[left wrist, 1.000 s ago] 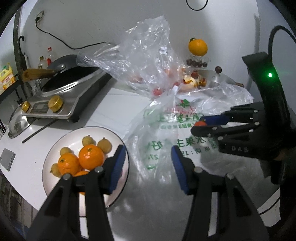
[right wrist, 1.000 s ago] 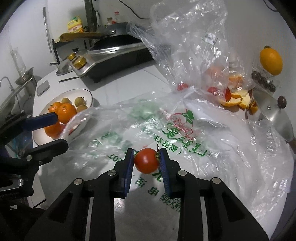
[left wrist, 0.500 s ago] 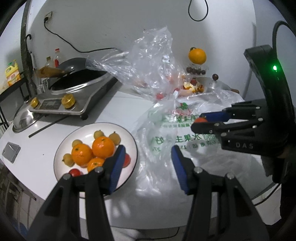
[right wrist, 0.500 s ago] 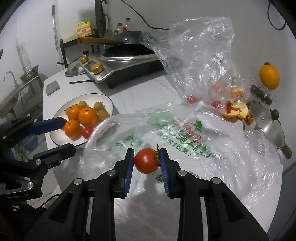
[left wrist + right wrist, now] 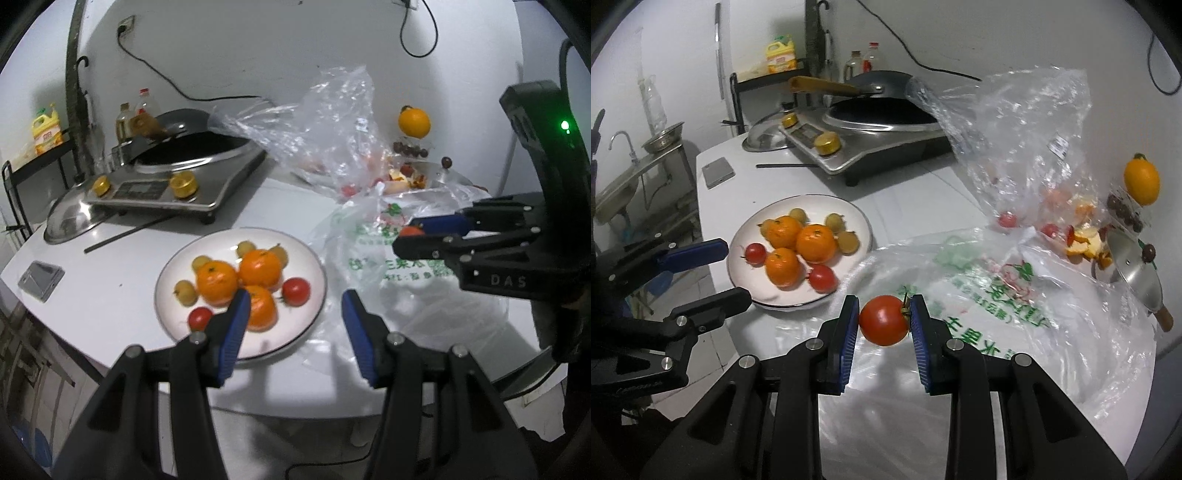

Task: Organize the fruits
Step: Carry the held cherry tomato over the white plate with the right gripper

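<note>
My right gripper (image 5: 884,320) is clamped on a small red tomato (image 5: 884,319), pads pressing its two sides, stem against the right pad; it hangs above the printed plastic bag (image 5: 990,295), just right of the plate (image 5: 746,236). My left gripper (image 5: 291,314) stands partly open with nothing between its pads, poised over the plate's near rim.

To do this well, I should carry the tomato over the plate's bare near edge, beside the two tomatoes there, lower it close to the surface before letting go so it does not roll, and keep the empty gripper out of the path. The oranges (image 5: 816,243) are piled in the middle, so I avoid knocking them.

Inside the crumpled clear bag (image 5: 1027,147), beyond the plate, I make out what are probably more tomatoes, but the folds blur them. Peel scraps and a pot lid sit beyond, partly cut off.
</note>
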### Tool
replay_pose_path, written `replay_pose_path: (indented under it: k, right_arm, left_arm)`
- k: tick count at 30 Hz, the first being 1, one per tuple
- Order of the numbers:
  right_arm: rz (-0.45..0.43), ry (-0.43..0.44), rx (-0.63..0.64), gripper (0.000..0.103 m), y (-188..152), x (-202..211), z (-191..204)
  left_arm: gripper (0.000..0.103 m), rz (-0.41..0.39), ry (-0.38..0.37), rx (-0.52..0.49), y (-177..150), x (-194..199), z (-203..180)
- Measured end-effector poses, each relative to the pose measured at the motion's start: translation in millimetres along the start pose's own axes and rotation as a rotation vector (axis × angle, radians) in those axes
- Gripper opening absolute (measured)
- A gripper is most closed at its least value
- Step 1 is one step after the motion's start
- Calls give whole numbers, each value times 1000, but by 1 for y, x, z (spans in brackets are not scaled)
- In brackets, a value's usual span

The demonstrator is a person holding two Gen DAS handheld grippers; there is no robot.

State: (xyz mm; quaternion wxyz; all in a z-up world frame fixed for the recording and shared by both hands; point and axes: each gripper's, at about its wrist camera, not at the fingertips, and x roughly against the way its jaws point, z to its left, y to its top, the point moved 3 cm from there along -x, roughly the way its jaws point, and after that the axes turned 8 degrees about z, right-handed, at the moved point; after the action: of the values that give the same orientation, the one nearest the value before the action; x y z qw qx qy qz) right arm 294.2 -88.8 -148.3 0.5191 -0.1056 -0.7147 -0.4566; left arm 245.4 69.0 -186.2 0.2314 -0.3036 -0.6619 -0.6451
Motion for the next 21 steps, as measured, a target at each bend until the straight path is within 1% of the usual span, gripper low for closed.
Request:
replay_pose_path:
  k: [10,21]
  right_arm:
    - [12,37,43,30,10,-10,35]
    - [43,84,71,30,21,-35,68]
  left_arm:
    - [53,1,18,45,-14,5,26]
    - [53,4,28,75,-22,6,54]
